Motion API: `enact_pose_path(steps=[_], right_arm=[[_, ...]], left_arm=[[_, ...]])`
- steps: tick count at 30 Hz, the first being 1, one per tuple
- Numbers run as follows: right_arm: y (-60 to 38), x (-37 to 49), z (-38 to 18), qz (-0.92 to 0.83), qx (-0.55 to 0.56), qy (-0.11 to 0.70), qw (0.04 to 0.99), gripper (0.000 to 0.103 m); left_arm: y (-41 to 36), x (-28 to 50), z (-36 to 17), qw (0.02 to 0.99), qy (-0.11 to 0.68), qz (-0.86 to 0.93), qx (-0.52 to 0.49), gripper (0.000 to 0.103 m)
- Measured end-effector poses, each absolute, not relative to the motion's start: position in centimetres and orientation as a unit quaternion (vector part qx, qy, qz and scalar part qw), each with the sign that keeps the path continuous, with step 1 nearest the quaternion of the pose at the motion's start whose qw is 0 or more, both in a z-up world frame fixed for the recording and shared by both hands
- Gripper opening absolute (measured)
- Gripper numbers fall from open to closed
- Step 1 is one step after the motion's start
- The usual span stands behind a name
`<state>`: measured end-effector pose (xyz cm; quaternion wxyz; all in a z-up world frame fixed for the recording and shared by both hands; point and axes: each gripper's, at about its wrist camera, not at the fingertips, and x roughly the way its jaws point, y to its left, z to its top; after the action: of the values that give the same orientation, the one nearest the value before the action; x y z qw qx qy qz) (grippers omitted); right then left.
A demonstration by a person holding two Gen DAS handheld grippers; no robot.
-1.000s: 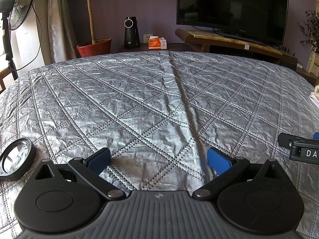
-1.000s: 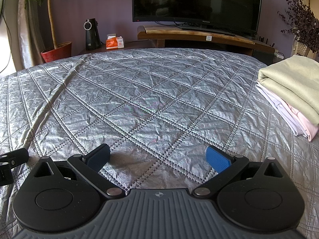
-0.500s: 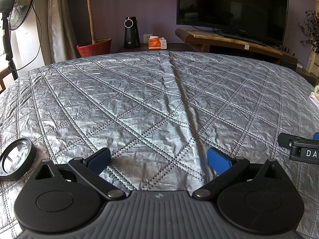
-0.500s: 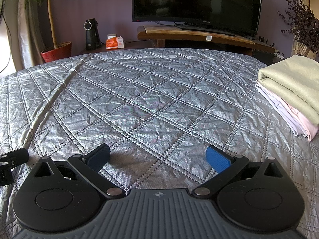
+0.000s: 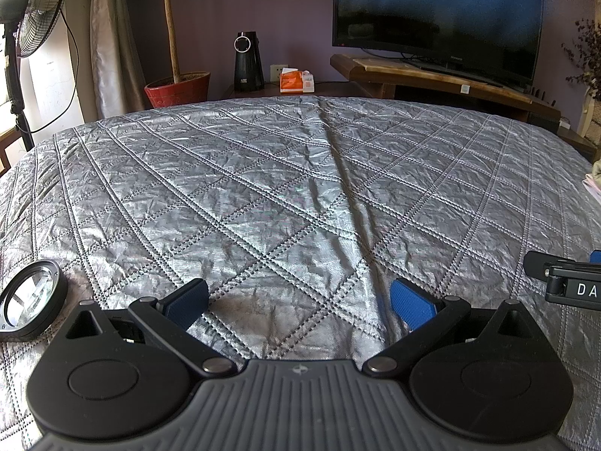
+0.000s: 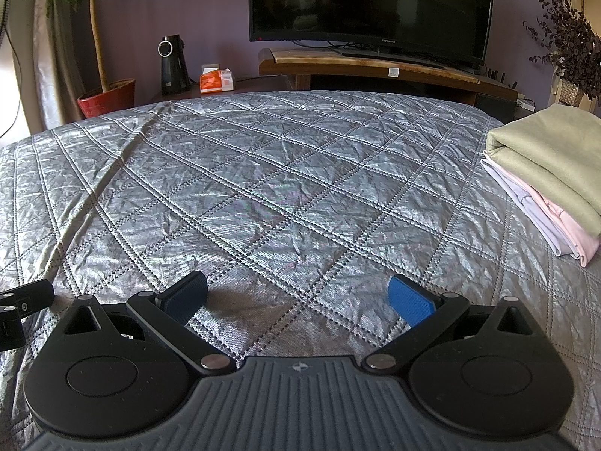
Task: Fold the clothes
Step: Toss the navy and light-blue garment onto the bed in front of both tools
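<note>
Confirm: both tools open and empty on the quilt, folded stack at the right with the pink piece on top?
Not quite. The green piece tops the folded stack; pink lies under it, as the right wrist view shows. The rest holds: left tool and right tool are open and empty on the quilt.

Both grippers are black, with ribbed grey bodies, round hubs and blue-padded fingers (image 5: 411, 302).

Bright daylight pours in from the left, sheen on the quilted bedspread (image 5: 300, 195); fisheye bends edges, blue smear blurs the television (image 5: 435, 11).
</note>
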<state>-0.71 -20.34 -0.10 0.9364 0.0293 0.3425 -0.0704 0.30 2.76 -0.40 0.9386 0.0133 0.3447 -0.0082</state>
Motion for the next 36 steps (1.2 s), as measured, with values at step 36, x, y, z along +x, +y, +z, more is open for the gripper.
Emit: enact_pose_path(steps=[36], right_arm=[[-20.45,-0.48,0.02,-0.071,0.029,0.342,0.936,0.103]], left_arm=[[2.84,0.35,-0.67,0.939,0.344,-0.010,0.015,0.103]])
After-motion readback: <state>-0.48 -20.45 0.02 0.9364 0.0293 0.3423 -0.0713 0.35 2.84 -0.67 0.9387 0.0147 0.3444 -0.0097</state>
